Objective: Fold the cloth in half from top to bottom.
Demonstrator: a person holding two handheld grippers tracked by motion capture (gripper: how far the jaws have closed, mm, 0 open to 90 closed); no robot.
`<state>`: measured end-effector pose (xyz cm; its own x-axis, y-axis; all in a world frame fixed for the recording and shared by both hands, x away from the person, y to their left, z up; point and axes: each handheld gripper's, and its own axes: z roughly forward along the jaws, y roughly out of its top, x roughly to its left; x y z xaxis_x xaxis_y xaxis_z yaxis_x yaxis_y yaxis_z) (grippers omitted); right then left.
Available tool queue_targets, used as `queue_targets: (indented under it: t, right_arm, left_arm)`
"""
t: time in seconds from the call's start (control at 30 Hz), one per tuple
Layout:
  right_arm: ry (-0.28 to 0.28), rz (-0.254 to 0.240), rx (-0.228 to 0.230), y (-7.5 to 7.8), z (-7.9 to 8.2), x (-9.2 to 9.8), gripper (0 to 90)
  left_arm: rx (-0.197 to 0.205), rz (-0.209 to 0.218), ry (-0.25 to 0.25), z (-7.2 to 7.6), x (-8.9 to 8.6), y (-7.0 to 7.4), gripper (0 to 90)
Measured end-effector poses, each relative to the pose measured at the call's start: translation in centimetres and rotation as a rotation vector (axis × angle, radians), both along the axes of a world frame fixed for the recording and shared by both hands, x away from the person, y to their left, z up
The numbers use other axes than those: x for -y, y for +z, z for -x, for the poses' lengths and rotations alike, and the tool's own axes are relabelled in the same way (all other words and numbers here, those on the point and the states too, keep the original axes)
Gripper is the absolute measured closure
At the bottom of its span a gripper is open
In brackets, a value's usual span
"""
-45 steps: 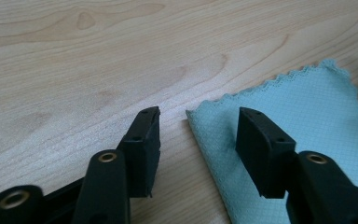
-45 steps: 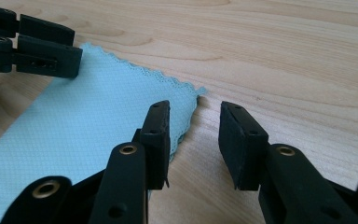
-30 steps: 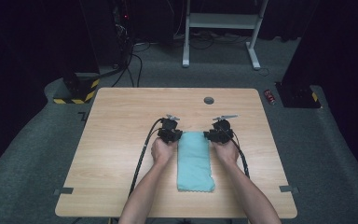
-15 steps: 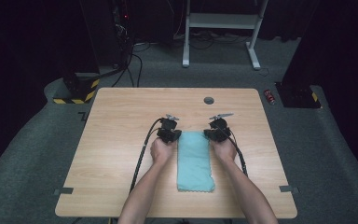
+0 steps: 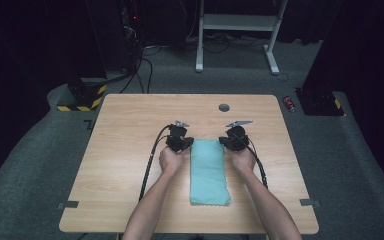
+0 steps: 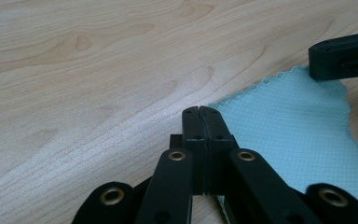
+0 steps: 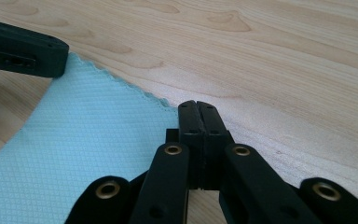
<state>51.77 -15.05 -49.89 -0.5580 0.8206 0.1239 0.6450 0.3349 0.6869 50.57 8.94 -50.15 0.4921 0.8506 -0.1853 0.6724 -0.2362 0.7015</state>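
Closing both jaws just now, my left gripper point(image 6: 200, 112) and right gripper point(image 7: 198, 106) pinched the cloth's point(image 5: 208, 170) far corners on the table point(image 5: 130, 125), ready for folding.

Overhead view; two close table-level views

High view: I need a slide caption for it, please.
Both grippers, left and right, pinch the far corners of a folded teal cloth on a wooden table.
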Motion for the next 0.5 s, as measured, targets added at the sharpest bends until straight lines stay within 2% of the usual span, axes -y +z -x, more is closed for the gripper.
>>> queue_targets:
  t: [0.17, 0.33, 0.37, 0.43, 0.5]
  right_arm:
    - [0.007, 0.011, -0.007, -0.6, -0.3, -0.2, 89.4]
    - [0.012, 0.063, 0.0, -1.3, -0.5, -0.6, 74.0]
    - [0.005, 0.059, -0.003, -1.3, -0.4, -0.7, 71.7]
    - [0.011, 0.073, 0.011, -1.3, -0.4, -1.0, 69.6]
    - [0.016, 0.089, 0.019, -1.3, -0.3, -1.2, 71.7]
  left_arm:
    - [-0.014, -0.023, -0.003, -0.1, 0.0, -0.4, 89.9]
    - [-0.023, -0.03, 0.002, -0.3, 0.2, -0.8, 89.9]
    - [-0.023, -0.031, 0.002, -0.3, 0.2, -0.8, 89.9]
    - [-0.023, -0.033, 0.001, -0.3, 0.2, -0.9, 89.9]
    - [-0.026, -0.032, 0.001, -0.3, 0.3, -0.9, 89.9]
